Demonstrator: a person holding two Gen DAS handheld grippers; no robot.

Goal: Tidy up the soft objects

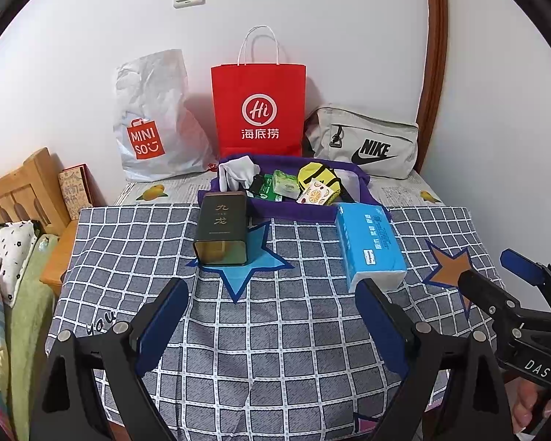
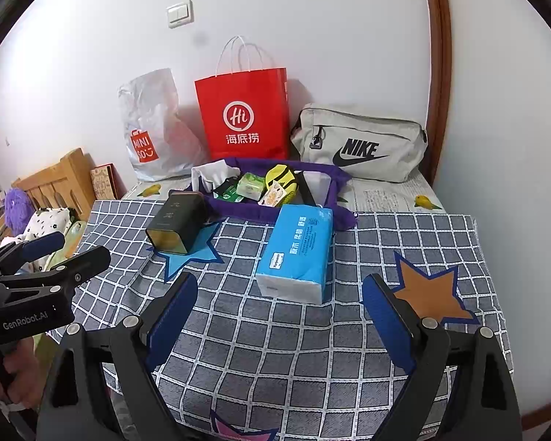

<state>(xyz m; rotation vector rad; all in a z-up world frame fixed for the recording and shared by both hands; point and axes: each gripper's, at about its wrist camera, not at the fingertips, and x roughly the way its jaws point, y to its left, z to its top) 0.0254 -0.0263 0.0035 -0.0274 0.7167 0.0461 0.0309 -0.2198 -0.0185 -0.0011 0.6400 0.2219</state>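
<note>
A shallow purple fabric tray [image 1: 290, 215] sits at the back of the grey checked cloth-covered surface [image 1: 275, 330], holding one white cloth [image 1: 235, 172], two green packets [image 1: 275, 185], one yellow zip pouch [image 1: 317, 174] and one citrus-print packet [image 1: 316, 194]. In front of it lie two loose items: one blue soft pack of tissues [image 1: 369, 246], flat on the cloth just beside the tray's right corner, its long axis running from the tray toward the camera with a white end nearest, and one dark rectangular tin [image 1: 222, 235], tipped on its side on a blue star patch, well apart from the pack. Three bags stand against the wall: a white plastic shopping bag [image 1: 150, 117], a red paper carrier bag [image 1: 259, 106] and a grey canvas pouch [image 1: 367, 139]. The left tongs [image 1: 272, 307] and the right tongs [image 2: 281, 301] both stand wide apart, gripping nothing, poised above the cloth.
</note>
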